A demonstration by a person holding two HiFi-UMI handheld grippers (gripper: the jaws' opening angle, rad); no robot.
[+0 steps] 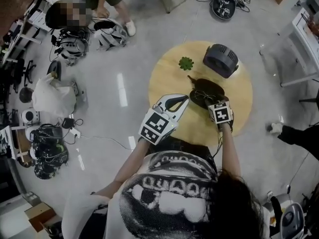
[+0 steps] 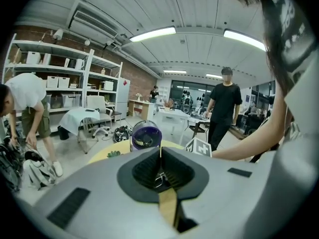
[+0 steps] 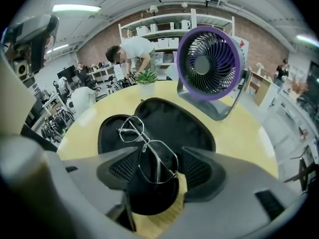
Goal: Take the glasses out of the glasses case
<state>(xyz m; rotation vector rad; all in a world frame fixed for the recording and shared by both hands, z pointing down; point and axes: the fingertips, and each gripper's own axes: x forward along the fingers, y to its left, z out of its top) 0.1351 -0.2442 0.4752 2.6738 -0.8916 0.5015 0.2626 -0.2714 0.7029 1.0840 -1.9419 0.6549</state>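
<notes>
The black glasses case (image 1: 207,91) lies open near the middle of the round wooden table (image 1: 167,81). Thin metal-framed glasses (image 3: 144,142) rest in the case (image 3: 167,116). My right gripper (image 3: 157,167) hangs steeply over the case's near end, jaws wide open. One lens sits between the pads, which do not touch it. In the head view the right gripper (image 1: 213,102) is at the case's near edge. The left gripper (image 1: 182,100) hovers just left of the case. Its pads (image 2: 160,169) stand together; a small metal glint shows at the seam and I cannot tell what it is.
A purple-rimmed desk fan (image 1: 221,59) stands behind the case, and a small green plant (image 1: 186,62) sits at the table's far left. On the floor to the left, a person (image 1: 75,4) bends over bags and gear. Another person in black (image 2: 225,111) stands beyond the table.
</notes>
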